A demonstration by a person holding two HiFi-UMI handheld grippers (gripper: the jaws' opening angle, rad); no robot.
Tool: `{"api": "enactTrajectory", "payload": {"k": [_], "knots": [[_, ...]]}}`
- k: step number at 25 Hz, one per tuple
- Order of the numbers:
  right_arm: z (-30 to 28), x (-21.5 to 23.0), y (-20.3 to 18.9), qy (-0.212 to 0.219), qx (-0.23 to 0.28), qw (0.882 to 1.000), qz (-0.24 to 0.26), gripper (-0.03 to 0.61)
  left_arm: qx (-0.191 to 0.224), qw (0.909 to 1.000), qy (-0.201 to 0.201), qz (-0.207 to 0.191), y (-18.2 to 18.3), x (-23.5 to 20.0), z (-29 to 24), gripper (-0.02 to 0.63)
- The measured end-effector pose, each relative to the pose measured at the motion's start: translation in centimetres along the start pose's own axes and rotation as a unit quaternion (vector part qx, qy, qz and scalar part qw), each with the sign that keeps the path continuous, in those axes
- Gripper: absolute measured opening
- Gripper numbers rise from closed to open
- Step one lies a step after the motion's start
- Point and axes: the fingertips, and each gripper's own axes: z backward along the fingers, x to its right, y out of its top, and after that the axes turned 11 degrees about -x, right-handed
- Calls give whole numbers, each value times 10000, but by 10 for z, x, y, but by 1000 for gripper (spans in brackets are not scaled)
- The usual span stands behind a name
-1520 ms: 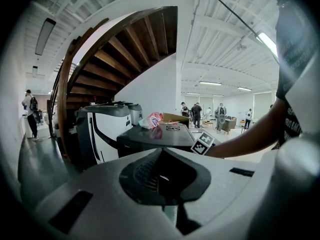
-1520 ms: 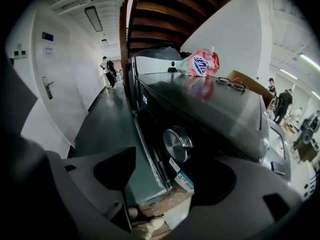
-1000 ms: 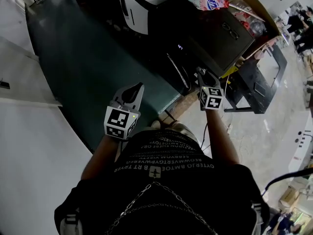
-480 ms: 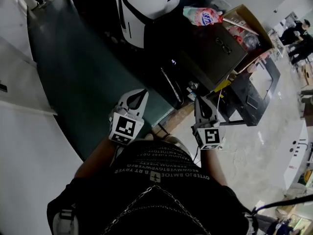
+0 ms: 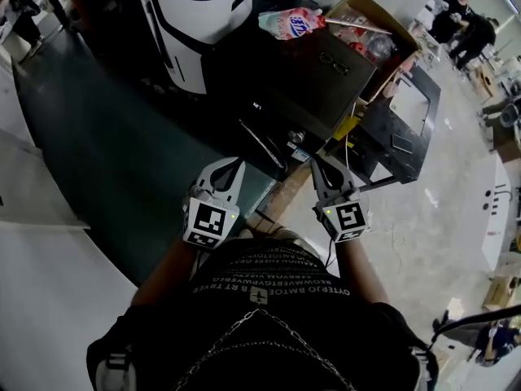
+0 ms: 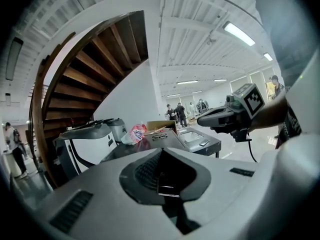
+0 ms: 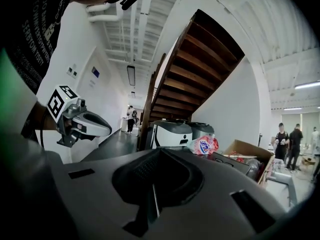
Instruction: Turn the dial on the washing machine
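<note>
The dark washing machine (image 5: 321, 84) stands in front of me, its small silvery dial (image 5: 298, 136) on the front panel beside a curved handle (image 5: 262, 142). My right gripper (image 5: 317, 164) is shut on nothing, its tip a short way below and right of the dial, not touching it. My left gripper (image 5: 234, 164) is level with it to the left, over the dark floor, jaws together and empty. In the left gripper view the right gripper (image 6: 220, 119) hangs in the air at the right. The right gripper view shows the left gripper (image 7: 87, 124) at the left.
Glasses (image 5: 331, 62) and a pink detergent pouch (image 5: 291, 23) lie on the machine's top. A cardboard box (image 5: 366, 23) stands behind it, a white and black appliance (image 5: 195, 6) to its left, a dark table (image 5: 407, 112) to its right. People stand far right.
The right gripper has drawn back from the dial towards my body and its jaws have closed. The left gripper has stayed about where it was. My view has swung left.
</note>
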Motion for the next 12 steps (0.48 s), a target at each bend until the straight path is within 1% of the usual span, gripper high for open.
{"api": "enactTrajectory", "payload": {"k": [3, 7, 12], "knots": [[5, 5, 5, -100, -8, 9999, -4, -5, 11, 9999, -134, 57, -2, 5, -9, 6], [9, 8, 9, -82, -75, 9999, 50, -5, 49, 9994, -349, 42, -2, 17, -26, 6], [-7, 26, 23, -17, 26, 9995, 320, -5, 157, 9991, -397, 40, 11, 16, -66, 6]]}}
